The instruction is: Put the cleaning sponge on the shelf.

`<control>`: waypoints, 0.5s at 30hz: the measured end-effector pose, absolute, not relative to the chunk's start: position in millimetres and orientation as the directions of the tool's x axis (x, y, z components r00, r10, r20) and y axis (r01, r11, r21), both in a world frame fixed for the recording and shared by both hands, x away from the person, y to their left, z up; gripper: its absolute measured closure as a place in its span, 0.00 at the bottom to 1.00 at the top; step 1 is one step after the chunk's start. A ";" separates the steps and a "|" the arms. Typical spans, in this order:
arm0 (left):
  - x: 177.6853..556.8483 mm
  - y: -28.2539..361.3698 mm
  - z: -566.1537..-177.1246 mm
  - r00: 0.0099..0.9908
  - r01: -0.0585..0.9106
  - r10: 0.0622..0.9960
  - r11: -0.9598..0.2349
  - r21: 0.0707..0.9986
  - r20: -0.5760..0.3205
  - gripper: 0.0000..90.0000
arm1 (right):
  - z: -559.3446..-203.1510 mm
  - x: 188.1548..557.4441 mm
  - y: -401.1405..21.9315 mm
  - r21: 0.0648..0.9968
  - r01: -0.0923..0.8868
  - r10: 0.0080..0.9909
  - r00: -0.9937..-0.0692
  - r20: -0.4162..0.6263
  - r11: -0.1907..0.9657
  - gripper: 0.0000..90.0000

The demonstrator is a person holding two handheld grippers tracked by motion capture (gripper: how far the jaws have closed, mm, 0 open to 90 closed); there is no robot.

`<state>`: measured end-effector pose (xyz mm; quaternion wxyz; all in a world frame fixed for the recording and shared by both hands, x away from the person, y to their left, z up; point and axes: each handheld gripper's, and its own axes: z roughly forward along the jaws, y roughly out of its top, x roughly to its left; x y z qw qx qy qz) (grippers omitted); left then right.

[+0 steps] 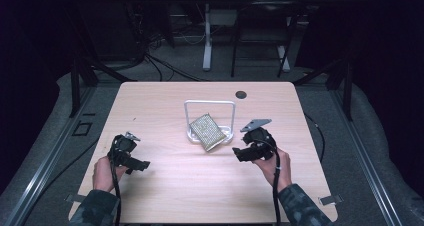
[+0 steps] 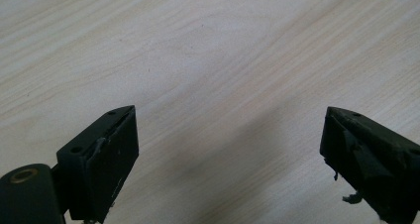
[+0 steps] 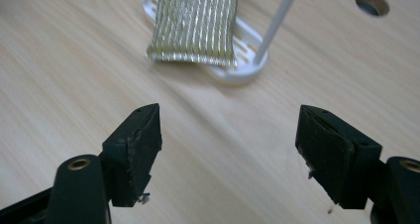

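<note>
Woven gold pouch (image 1: 208, 131), long axis diagonal

The table (image 1: 165, 186) has a pale wood-grain surface with fine parallel streaks and one dark round hole (image 1: 241, 94). Ahead of the right gripper (image 3: 229, 135), whose jaws and body are matt black, the stand (image 3: 242, 45) is plain white with a slotted base. The pouch (image 3: 194, 23) on it is metallic gold-silver with shiny ribbed stripes; from above, the weave reads as a fine grid. The left gripper (image 2: 229, 144) is likewise black, with brass-coloured rivets. The sleeves (image 1: 300, 206) carry a dark camouflage pattern.
</note>
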<state>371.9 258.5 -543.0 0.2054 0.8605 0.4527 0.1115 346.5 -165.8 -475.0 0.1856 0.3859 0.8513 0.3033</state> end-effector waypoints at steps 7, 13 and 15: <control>371.9 258.2 -542.8 0.568 0.733 0.823 -0.510 0.451 0.007 0.09 | -495.4 325.6 -200.4 0.614 0.606 0.793 -0.607 -0.054 0.506 0.22; 371.7 253.8 -542.9 0.581 0.725 0.813 -0.527 0.444 0.015 0.08 | -529.1 313.1 -233.5 0.526 0.678 0.815 -0.576 -0.053 0.513 0.17; 372.4 252.7 -543.1 0.587 0.721 0.810 -0.532 0.444 0.018 0.08 | -532.0 313.1 -238.6 0.520 0.689 0.822 -0.567 -0.047 0.505 0.17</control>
